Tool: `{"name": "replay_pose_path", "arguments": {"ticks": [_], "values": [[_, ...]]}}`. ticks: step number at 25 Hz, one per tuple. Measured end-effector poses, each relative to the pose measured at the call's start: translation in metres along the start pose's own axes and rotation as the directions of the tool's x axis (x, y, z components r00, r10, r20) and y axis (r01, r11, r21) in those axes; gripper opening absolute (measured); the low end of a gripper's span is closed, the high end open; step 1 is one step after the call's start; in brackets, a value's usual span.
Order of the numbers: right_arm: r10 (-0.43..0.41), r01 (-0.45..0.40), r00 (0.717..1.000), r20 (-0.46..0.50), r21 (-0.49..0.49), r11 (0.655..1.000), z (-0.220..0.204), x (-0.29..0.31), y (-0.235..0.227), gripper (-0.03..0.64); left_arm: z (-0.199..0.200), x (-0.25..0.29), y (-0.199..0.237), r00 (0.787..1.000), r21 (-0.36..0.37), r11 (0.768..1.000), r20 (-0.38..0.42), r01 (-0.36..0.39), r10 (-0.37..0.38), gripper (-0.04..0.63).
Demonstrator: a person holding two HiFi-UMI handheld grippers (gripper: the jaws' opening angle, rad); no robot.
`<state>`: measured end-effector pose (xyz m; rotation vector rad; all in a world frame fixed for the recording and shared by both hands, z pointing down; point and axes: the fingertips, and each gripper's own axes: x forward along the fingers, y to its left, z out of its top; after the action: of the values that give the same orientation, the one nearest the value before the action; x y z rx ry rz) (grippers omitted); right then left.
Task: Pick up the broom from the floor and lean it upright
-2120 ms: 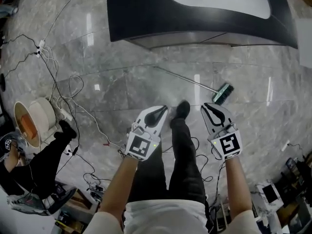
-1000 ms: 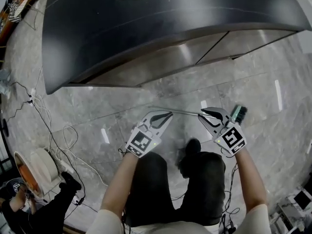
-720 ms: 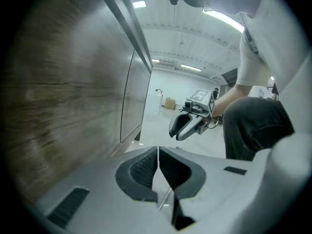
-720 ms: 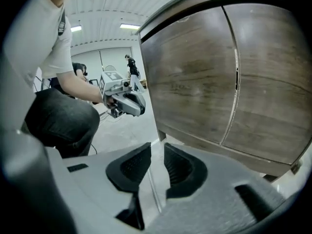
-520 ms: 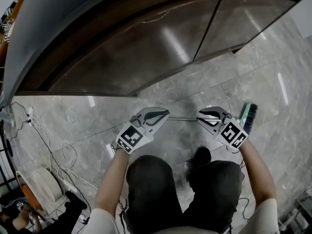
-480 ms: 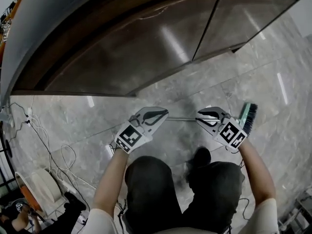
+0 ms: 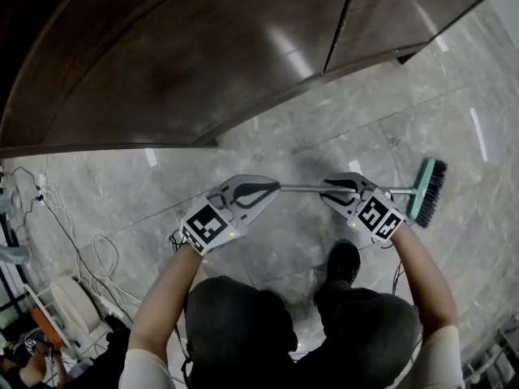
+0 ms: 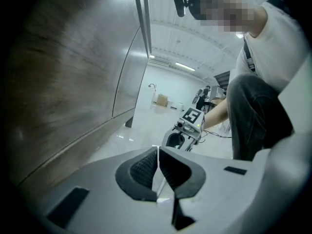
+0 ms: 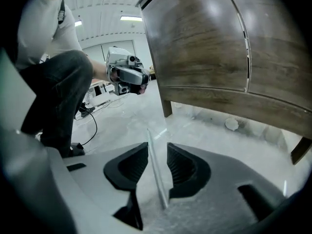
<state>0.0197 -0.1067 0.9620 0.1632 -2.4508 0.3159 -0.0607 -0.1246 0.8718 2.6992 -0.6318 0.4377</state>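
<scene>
The broom [image 7: 426, 191] lies on the marble floor [image 7: 324, 128], brush head at the right. The left gripper [image 7: 276, 188] is clamped on the end of its handle [image 7: 304, 188], while the right gripper [image 7: 324, 190] straddles the handle with jaws just opened and slack. A wood-fronted counter [image 7: 203, 55] stands close behind, the person's shoe [image 7: 345, 259] in front, and cables [image 7: 89, 250] well off left.

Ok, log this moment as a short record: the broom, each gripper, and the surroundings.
broom: silver metal handle, teal head with dark bristles, lying flat on the grey marble floor
left gripper: jaws shut on the handle's free end
right gripper: jaws apart and just been opening; handle between them, not clamped
nearby: dark wooden cabinet front behind the broom
task stage: broom not yet lifted
</scene>
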Motion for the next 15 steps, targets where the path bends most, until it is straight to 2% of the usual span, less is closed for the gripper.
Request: {"name": "replay_pose_path", "arguments": {"ticks": [9, 15], "values": [[0.079, -0.082, 0.99, -0.115, -0.026, 0.996, -0.072, 0.056, 0.012, 0.133, -0.059, 0.009, -0.009, 0.996, -0.013, 1.0, -0.091, 0.009, -0.01, 0.011], [0.098, -0.105, 0.981, -0.166, -0.036, 0.994, -0.101, 0.084, 0.009, 0.135, -0.076, 0.005, -0.009, 0.993, -0.042, 0.999, -0.12, 0.009, -0.014, 0.011]]}}
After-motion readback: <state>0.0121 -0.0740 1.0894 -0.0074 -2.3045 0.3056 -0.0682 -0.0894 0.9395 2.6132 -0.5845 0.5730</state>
